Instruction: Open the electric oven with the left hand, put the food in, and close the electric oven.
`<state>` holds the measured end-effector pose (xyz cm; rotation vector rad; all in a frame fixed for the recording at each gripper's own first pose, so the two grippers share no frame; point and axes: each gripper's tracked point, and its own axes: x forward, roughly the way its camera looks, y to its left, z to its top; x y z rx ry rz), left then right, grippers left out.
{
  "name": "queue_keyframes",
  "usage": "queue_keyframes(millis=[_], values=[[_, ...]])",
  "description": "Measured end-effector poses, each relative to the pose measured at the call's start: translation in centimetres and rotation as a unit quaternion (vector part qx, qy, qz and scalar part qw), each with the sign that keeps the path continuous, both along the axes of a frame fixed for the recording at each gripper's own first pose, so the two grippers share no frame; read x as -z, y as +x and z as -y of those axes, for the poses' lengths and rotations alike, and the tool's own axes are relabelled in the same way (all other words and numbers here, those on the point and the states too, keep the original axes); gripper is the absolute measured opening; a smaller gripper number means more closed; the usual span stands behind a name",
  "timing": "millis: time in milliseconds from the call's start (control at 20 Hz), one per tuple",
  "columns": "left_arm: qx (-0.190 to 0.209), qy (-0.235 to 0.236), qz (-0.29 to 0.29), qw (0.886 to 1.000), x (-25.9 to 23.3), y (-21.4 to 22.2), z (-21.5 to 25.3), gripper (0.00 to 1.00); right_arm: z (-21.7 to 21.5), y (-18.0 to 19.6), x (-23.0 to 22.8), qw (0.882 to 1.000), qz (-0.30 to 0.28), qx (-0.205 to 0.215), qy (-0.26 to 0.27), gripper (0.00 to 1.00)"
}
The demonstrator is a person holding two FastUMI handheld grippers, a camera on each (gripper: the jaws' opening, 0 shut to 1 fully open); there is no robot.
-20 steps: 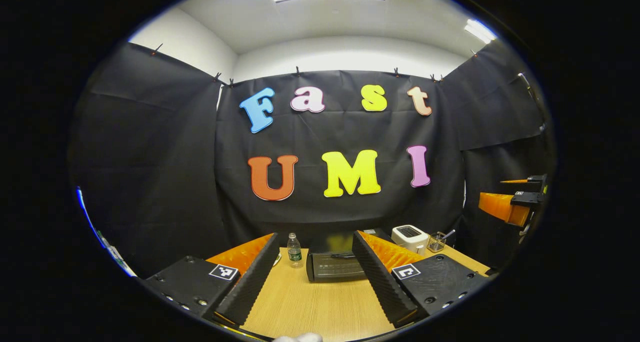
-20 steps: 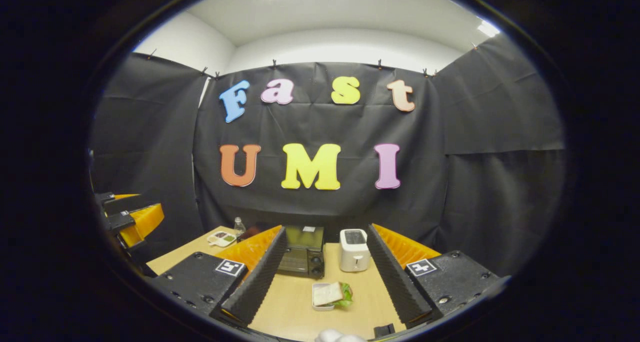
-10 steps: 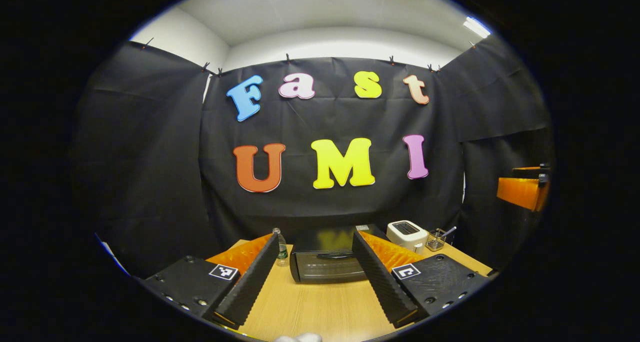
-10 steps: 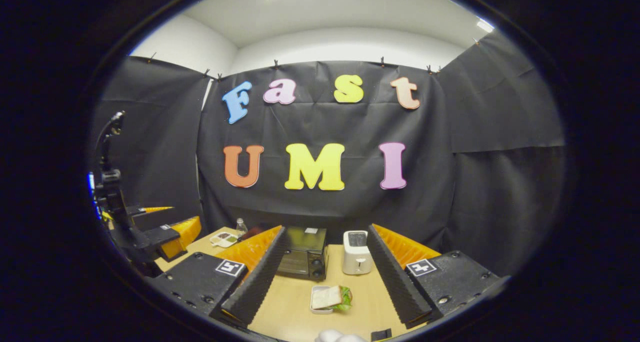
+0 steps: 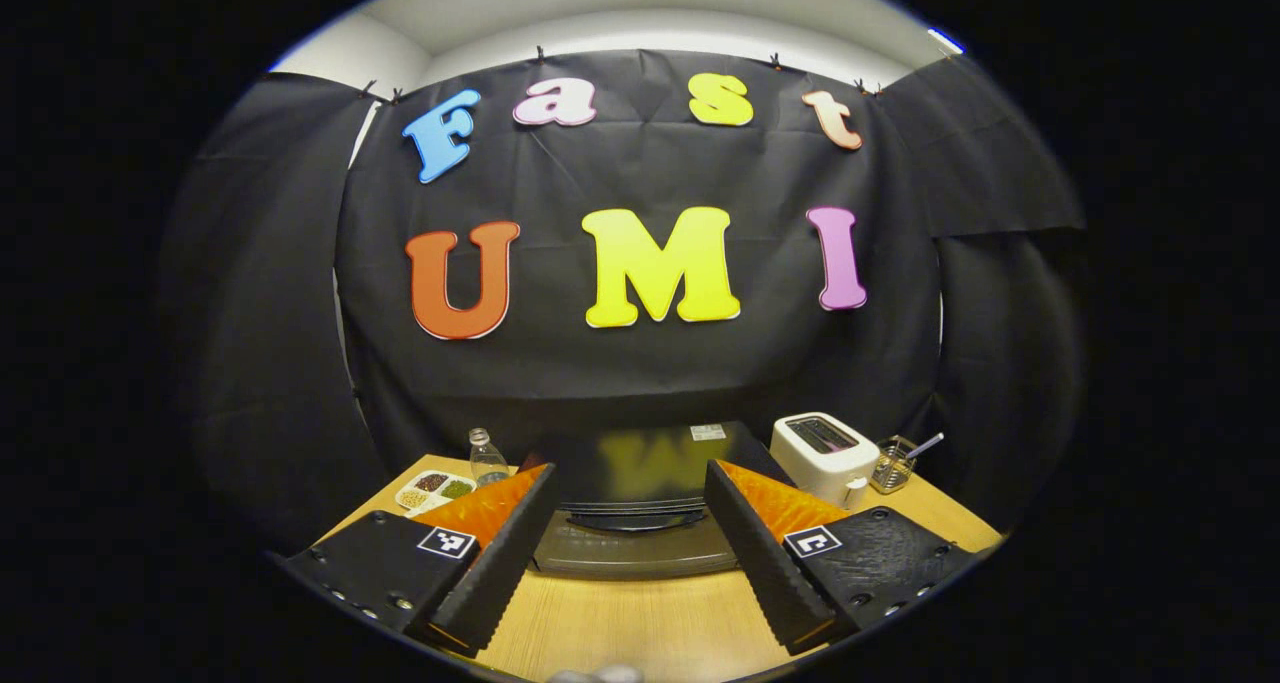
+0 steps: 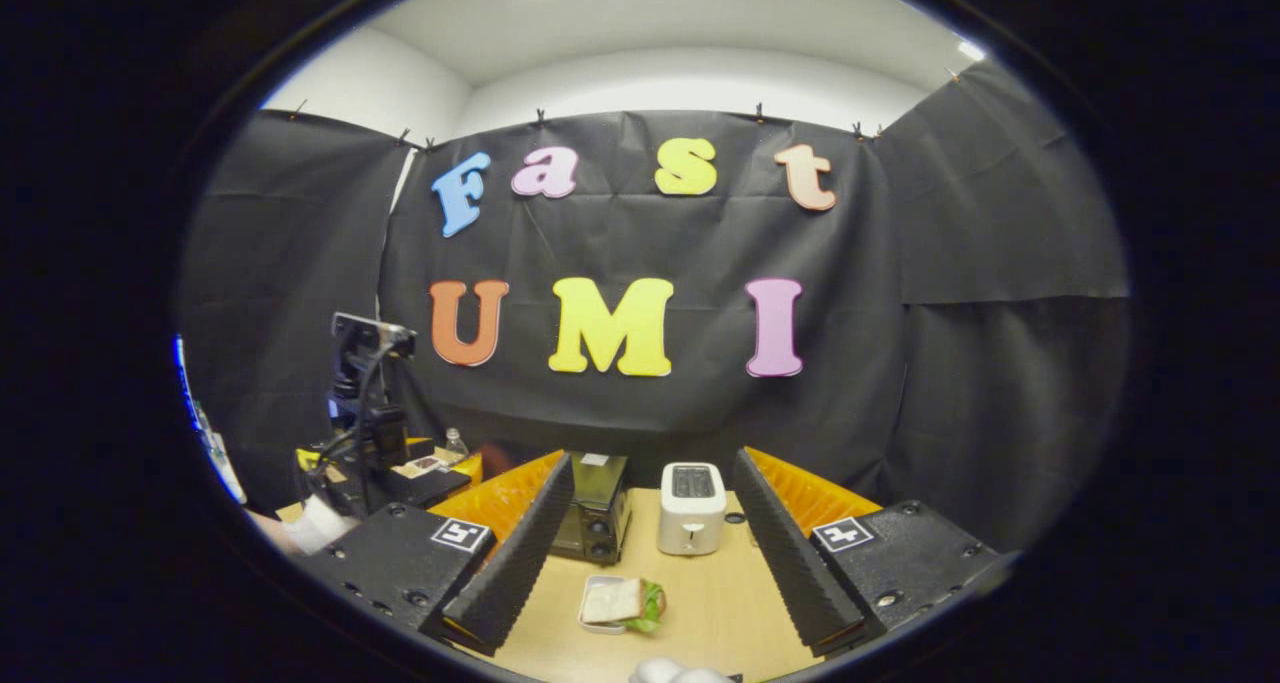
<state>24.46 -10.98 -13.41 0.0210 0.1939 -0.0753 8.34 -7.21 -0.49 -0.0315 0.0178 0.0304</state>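
Note:
The black electric oven (image 5: 640,463) stands with its door shut, its curved handle (image 5: 635,519) across the top of the door. My left gripper (image 5: 630,469) is open just in front of it, with the handle between the two fingers and nothing held. The oven (image 6: 598,508) stands farther off in the right gripper view. A sandwich with lettuce in a white container (image 6: 620,603) lies on the wooden table (image 6: 700,613). My right gripper (image 6: 652,457) is open above it, empty. The left gripper (image 6: 385,453) also appears at the left there, with a hand (image 6: 310,525) behind it.
A white toaster (image 5: 825,451) stands right of the oven, with a wire basket holding a spoon (image 5: 893,466) beyond it. Left of the oven are a clear bottle (image 5: 485,456) and a divided snack tray (image 5: 432,485). Black cloth walls close the booth.
My left gripper has moved forward and down toward the oven, which now looms large between its fingers. The right gripper has shifted only a little; both stay open.

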Motion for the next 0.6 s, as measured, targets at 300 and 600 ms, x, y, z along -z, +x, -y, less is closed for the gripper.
queue_keyframes(millis=[300, 600], values=[[-0.004, 0.007, -0.059, 0.998, 6.8, 5.6, 1.2, 0.96, 1.2, 2.6, 1.6, 1.0, -0.028, 0.004, -0.007, 1.0], [-0.003, -0.006, -0.111, 0.994, 11.2, 7.1, 1.3, 0.96, 0.8, 3.9, 2.1, 0.999, -0.036, -0.003, -0.008, 0.95]])
